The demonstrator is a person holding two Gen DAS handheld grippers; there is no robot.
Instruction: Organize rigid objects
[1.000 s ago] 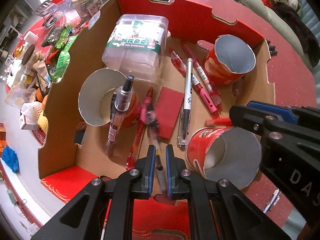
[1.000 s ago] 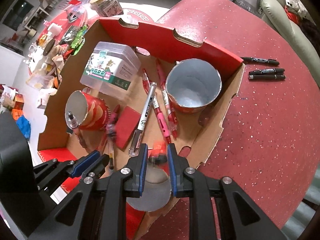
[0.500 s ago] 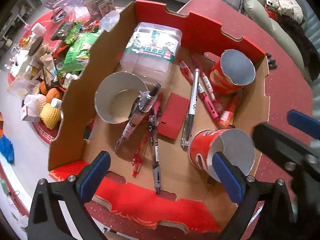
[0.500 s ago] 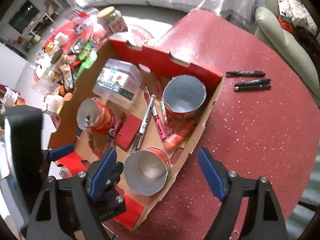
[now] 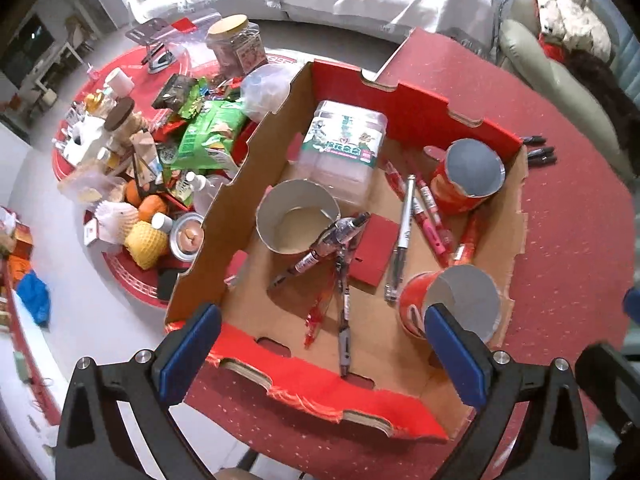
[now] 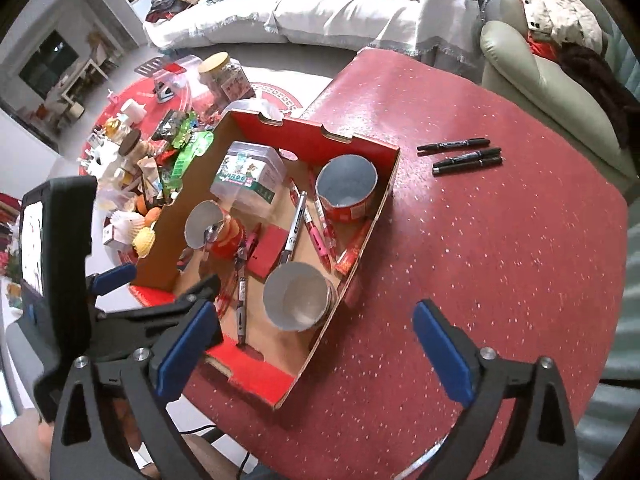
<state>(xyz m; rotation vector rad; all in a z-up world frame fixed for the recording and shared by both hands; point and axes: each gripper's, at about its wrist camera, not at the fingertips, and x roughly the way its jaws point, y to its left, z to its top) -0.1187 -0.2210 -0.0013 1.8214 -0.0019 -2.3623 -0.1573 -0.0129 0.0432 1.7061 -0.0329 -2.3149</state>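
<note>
An open cardboard box [image 5: 224,216] with a red rim sits on the red table [image 6: 500,260]. Inside are three red paper cups [image 5: 298,220] [image 5: 472,172] [image 5: 464,300], a clear tub [image 5: 344,148], a small red box [image 5: 372,252] and several loose pens. A dark pen [image 5: 343,312] lies on the box floor below my left gripper [image 5: 320,348], which is open and empty. A red pen [image 6: 354,248] lies against the box's right wall. My right gripper [image 6: 314,346] hangs over the box's near right corner; its jaws are opening with nothing between them.
Three black markers [image 6: 464,156] lie on the table right of the box. A low red table [image 5: 132,152] crowded with snacks, fruit and jars stands to the left. A sofa [image 6: 340,4] and an armchair [image 6: 540,92] stand behind.
Both grippers went from shut to wide open and rose away from the box. The left one let go of the dark pen, the right one of the red pen; both pens now lie in the box.
</note>
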